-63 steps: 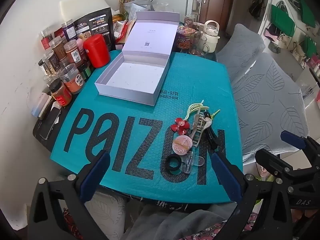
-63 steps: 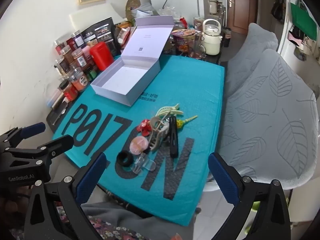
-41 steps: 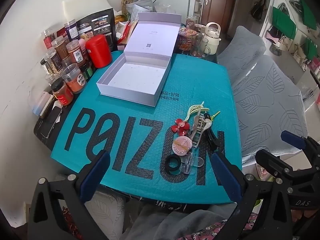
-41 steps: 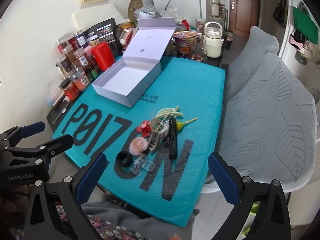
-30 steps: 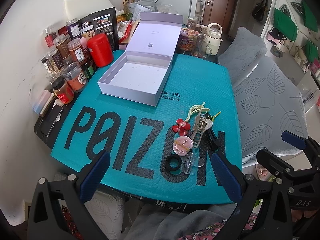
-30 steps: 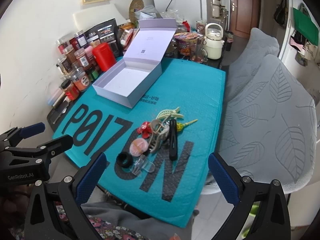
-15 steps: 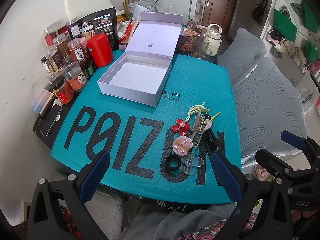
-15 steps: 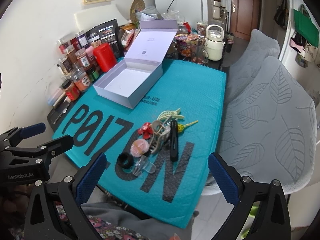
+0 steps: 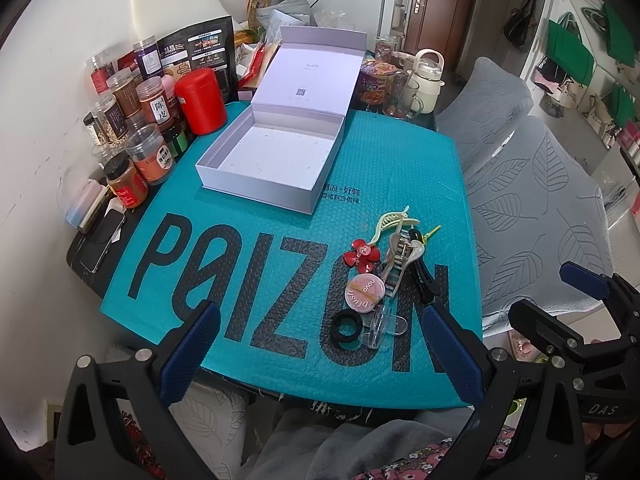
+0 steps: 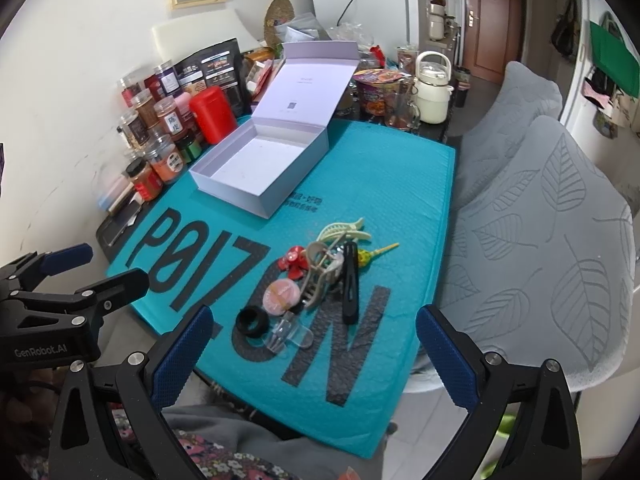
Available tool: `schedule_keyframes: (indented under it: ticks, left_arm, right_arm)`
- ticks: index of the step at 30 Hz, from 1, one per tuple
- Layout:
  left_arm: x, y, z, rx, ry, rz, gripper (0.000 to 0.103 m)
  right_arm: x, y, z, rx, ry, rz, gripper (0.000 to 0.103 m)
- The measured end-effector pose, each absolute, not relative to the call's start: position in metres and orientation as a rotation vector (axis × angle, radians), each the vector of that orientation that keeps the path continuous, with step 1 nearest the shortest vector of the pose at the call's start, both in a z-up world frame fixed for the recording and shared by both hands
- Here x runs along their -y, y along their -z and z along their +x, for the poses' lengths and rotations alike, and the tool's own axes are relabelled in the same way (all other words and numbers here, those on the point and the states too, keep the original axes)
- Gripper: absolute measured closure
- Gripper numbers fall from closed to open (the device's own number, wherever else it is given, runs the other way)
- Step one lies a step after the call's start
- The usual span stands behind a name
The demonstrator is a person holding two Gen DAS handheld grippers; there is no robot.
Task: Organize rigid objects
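A pile of small items lies on the teal mat (image 9: 248,240) near its front right: a red flower clip (image 9: 361,255), a pink round case (image 9: 364,292), a black ring (image 9: 346,329), a clear clip (image 9: 385,325), a beige claw clip (image 9: 394,268), a pale green claw clip (image 9: 390,220) and a black clip (image 9: 423,276). An open white box (image 9: 272,160) stands empty behind them, lid raised. My left gripper (image 9: 320,354) hovers open at the mat's front edge. My right gripper (image 10: 312,354) is open too, just short of the pile (image 10: 316,280).
Spice jars (image 9: 136,120) and a red canister (image 9: 201,100) line the left wall side. A phone (image 9: 102,240) lies at the left edge. A noodle cup (image 9: 374,80), glass mug and cream kettle (image 9: 428,82) stand behind the box. Grey leaf-print cushions (image 9: 540,200) fill the right.
Both views have shifted only slightly; the grippers stay open and hover at the front edge. Nothing on the mat has moved.
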State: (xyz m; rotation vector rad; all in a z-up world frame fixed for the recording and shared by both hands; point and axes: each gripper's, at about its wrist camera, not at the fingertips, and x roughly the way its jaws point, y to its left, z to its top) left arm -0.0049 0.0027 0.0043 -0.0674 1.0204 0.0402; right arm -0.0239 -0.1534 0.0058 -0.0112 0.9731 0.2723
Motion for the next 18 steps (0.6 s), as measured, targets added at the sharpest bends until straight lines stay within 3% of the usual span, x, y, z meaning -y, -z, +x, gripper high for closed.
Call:
schedule_keyframes:
  ticks: [18]
  left_arm:
    - [-0.0034,-0.0064,-0.0053,-1.016,-0.047,-0.067,0.000]
  right_arm:
    - [0.1528,-0.0069,-0.0251,-0.968,-0.275,-0.014,0.000]
